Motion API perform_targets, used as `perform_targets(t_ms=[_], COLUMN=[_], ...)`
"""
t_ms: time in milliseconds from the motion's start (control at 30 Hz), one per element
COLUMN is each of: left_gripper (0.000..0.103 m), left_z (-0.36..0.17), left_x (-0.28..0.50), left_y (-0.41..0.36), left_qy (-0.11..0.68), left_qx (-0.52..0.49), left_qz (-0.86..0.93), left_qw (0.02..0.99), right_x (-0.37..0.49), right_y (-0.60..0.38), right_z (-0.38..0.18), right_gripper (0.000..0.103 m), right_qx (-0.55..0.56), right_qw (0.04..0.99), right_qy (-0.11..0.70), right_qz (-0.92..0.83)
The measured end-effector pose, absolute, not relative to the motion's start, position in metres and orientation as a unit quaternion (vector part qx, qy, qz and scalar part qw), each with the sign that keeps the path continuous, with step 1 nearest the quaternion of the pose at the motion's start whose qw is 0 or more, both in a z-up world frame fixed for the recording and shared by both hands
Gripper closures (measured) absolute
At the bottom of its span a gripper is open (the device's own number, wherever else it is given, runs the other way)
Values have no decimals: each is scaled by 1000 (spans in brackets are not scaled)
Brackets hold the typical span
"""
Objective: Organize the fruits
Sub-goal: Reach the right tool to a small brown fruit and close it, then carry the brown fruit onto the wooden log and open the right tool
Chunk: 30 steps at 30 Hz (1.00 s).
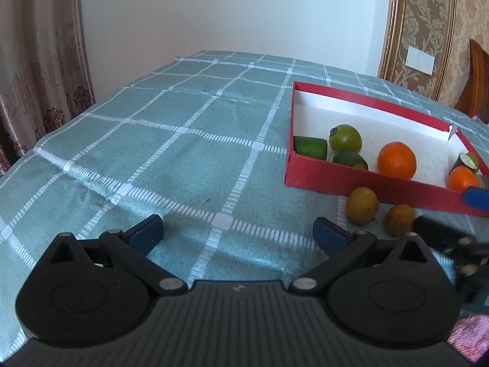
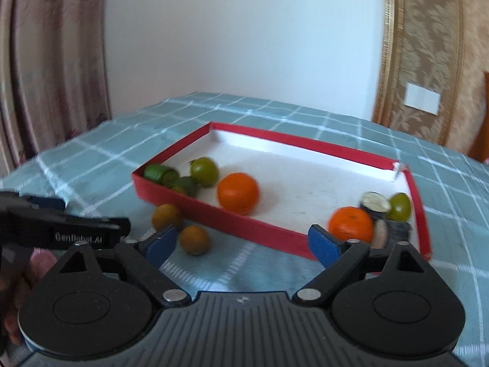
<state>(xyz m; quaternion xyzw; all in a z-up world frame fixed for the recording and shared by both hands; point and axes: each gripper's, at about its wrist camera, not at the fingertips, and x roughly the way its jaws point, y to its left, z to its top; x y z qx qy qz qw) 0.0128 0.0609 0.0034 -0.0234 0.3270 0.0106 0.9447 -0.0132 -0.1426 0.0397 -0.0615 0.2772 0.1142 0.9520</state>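
A red box with a white inside holds two oranges, green fruits and dark cut pieces. Two brownish fruits lie on the cloth just in front of the box. My left gripper is open and empty over the cloth, left of the box. My right gripper is open and empty, just before the box's near wall, one brown fruit beside its left finger.
The table has a teal checked cloth. A curtain hangs at the left, a patterned wall panel at the right. The left gripper also shows at the left in the right wrist view.
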Motion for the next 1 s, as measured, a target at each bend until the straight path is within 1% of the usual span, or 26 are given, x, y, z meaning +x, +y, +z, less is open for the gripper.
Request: perform_targets(t_ms=[33, 67, 200, 233, 267, 300, 367, 500, 533, 600, 633, 867, 1000], left_gripper=[0, 0, 0, 0, 0, 0, 0, 0, 0, 0, 0, 0, 0], left_z=[4, 4, 4, 4, 4, 4, 4, 4, 3, 3, 3, 3, 3], left_x=[12, 12, 11, 11, 11, 11, 11, 10, 10, 10, 10, 10, 10], left_y=[62, 63, 65, 65, 65, 65, 66, 67, 67, 67, 67, 67, 67], left_qy=[325, 323, 320, 319, 319, 319, 318, 317, 317, 317, 316, 316, 316], left_qx=[-28, -33, -40, -41, -42, -43, -44, -46, -46, -46, -46, -46, -46], left_qz=[10, 9, 10, 10, 9, 9, 8, 7, 7, 7, 7, 6, 7], left_qw=[945, 946, 947, 947, 947, 947, 947, 947, 947, 947, 947, 947, 947], right_x=[-12, -10, -3, -2, 0, 1, 5, 7, 7, 6, 6, 3, -7], right_y=[-140, -137, -131, -129, -127, -126, -123, -118, -117, -115, -114, -115, -126], right_z=[37, 35, 30, 29, 28, 27, 26, 25, 24, 24, 24, 26, 38], right_gripper=[21, 24, 27, 33, 46, 52, 58, 66, 70, 74, 77, 79, 79], right_qx=[-68, -73, -79, -81, -82, -83, -82, -85, -86, -88, -88, -83, -65], right_qw=[951, 949, 945, 944, 941, 939, 937, 935, 935, 935, 935, 937, 943], right_qy=[279, 281, 291, 293, 299, 303, 309, 312, 312, 310, 309, 306, 291], right_qz=[117, 119, 128, 131, 136, 138, 140, 143, 146, 146, 148, 148, 150])
